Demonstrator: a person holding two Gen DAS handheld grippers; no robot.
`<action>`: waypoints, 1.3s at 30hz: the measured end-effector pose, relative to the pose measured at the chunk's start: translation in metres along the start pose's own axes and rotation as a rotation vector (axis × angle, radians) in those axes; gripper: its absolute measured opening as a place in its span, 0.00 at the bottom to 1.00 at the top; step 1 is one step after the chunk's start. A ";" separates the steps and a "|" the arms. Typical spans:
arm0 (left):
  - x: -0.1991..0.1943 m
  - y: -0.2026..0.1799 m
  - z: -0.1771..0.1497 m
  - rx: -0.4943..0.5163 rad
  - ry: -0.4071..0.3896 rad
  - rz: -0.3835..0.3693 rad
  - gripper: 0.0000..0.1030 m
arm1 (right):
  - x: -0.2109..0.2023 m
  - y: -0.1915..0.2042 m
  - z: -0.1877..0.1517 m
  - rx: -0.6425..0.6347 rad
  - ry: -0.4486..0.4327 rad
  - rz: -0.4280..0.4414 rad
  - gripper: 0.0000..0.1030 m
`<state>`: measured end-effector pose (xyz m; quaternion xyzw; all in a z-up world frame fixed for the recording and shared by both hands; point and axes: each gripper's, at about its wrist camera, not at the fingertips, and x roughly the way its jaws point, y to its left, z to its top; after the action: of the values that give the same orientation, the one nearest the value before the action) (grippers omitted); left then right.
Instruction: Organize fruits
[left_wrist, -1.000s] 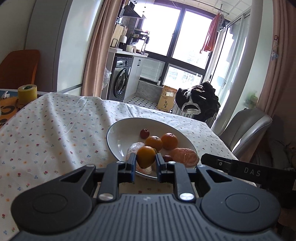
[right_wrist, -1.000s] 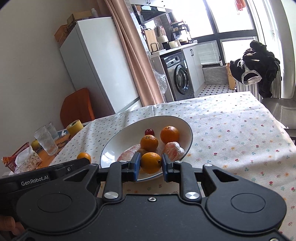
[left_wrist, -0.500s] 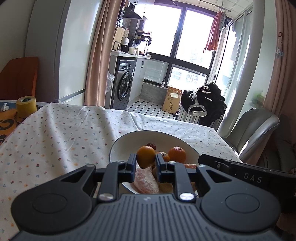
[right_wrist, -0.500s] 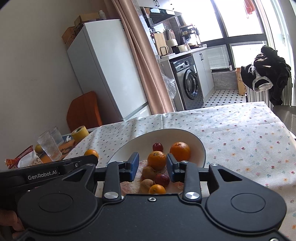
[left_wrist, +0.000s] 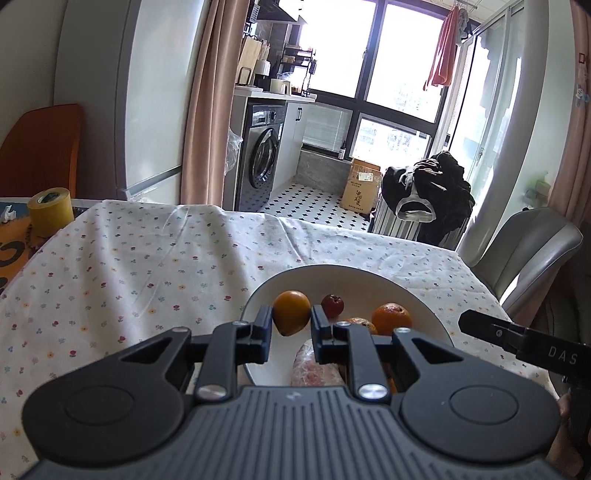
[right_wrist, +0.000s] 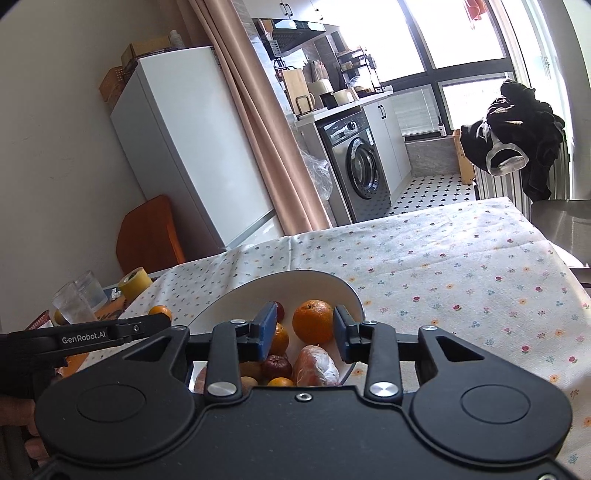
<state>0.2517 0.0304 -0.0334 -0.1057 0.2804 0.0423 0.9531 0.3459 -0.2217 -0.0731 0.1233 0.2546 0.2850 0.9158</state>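
Note:
A white plate (left_wrist: 332, 270) on the flowered tablecloth holds several fruits: oranges, a small red fruit (left_wrist: 332, 305) and a pink fruit in clear wrap (left_wrist: 314, 365). My left gripper (left_wrist: 291, 318) is shut on an orange fruit (left_wrist: 291, 309) above the plate's near left side. In the right wrist view, the right gripper (right_wrist: 304, 332) stands open over the plate (right_wrist: 295, 277), with a large orange (right_wrist: 313, 320) lying in the plate beyond its fingers and nothing between them. The left gripper's body (right_wrist: 110, 332) shows at the left, an orange (right_wrist: 160, 312) at its tip.
A yellow tape roll (left_wrist: 50, 210) and a glass (right_wrist: 79, 299) stand at the table's far left. A grey chair (left_wrist: 535, 243) is at the right edge. Bare tablecloth (right_wrist: 461, 280) stretches right of and behind the plate.
The right gripper opened and let go of its orange fruit, which now lies in the plate. The left gripper, still holding its orange, shifted left over the plate.

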 end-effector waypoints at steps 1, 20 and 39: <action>0.003 0.000 0.000 -0.007 0.009 0.000 0.19 | 0.001 -0.001 -0.001 -0.001 0.003 0.007 0.35; -0.011 0.001 -0.009 -0.012 0.035 0.072 0.51 | -0.001 0.001 -0.005 -0.014 0.035 0.044 0.43; -0.083 0.000 -0.019 -0.037 -0.038 0.109 0.79 | -0.049 0.026 0.001 -0.070 0.027 0.083 0.60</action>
<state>0.1721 0.0238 -0.0043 -0.1071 0.2668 0.1015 0.9524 0.3002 -0.2297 -0.0432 0.0977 0.2513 0.3331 0.9035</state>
